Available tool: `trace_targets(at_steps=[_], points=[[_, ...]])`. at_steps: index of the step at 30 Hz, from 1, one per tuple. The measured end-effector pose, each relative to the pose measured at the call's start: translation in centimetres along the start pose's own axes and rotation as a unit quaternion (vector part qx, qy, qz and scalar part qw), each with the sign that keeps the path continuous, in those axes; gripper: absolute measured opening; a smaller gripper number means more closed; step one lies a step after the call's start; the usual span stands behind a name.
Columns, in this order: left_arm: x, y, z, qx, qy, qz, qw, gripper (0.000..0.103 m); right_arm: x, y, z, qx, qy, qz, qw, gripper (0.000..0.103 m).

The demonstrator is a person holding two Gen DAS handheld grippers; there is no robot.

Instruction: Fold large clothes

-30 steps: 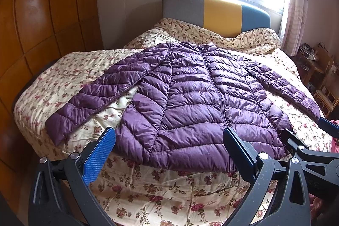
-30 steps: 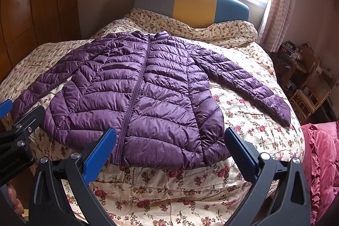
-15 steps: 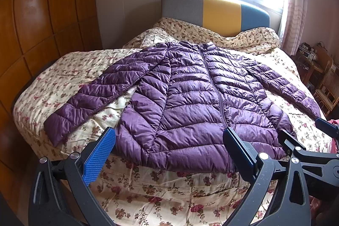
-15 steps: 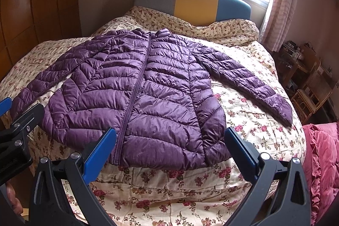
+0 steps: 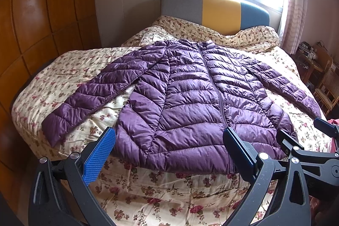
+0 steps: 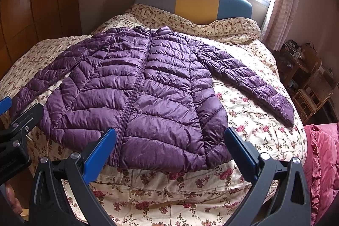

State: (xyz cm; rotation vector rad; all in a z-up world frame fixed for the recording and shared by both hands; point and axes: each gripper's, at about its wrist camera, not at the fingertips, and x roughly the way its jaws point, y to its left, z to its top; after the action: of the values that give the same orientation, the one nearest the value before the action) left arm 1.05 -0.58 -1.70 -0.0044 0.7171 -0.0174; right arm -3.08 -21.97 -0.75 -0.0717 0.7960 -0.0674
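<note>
A purple quilted puffer jacket (image 5: 190, 103) (image 6: 144, 94) lies flat and zipped on the floral bed, front up, collar toward the headboard, both sleeves spread outward. My left gripper (image 5: 169, 154) hovers open just short of the jacket's hem, left of the zip, holding nothing. In the right wrist view my right gripper (image 6: 169, 151) is also open and empty, hanging before the hem's right half. Each gripper shows at the edge of the other's view. The left sleeve cuff (image 5: 55, 128) rests near the bed's left edge; the right cuff (image 6: 284, 107) lies toward the right edge.
The bed (image 5: 161, 194) carries a floral quilt and a grey, yellow and blue headboard (image 5: 218, 10). Wooden wardrobe panels (image 5: 42, 14) stand on the left. A pink bundle (image 6: 322, 158) and wooden chairs (image 6: 311, 88) sit on the right, by the curtained window.
Both grippers have crept slightly forward and up toward the jacket's hem; the jacket has not moved and both stay open.
</note>
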Motion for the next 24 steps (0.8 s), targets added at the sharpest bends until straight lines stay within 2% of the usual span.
trace_targets(at_steps=[12,15,17,20,24], points=[[3.1,-0.6,0.9,0.008,0.029,-0.007,0.9995,0.1,3.6,-1.6,0.8,0.009,0.028,0.001,1.0,0.101],[5.0,-0.8,1.6,0.002,0.036,-0.038,0.9987,0.1,5.6,-3.2,1.0,0.028,0.045,0.009,0.999,0.101],[6.7,-0.8,2.1,-0.007,0.044,-0.068,0.9967,0.1,7.8,-5.8,0.9,0.061,0.067,0.018,0.996,0.101],[9.7,-1.5,3.1,-0.004,0.061,-0.067,0.9959,0.1,11.1,-10.8,0.7,0.118,0.101,0.004,0.988,0.1],[13.5,-2.8,4.6,0.022,0.069,-0.054,0.9959,0.1,14.7,-18.9,0.8,0.172,0.12,-0.062,0.976,0.095]])
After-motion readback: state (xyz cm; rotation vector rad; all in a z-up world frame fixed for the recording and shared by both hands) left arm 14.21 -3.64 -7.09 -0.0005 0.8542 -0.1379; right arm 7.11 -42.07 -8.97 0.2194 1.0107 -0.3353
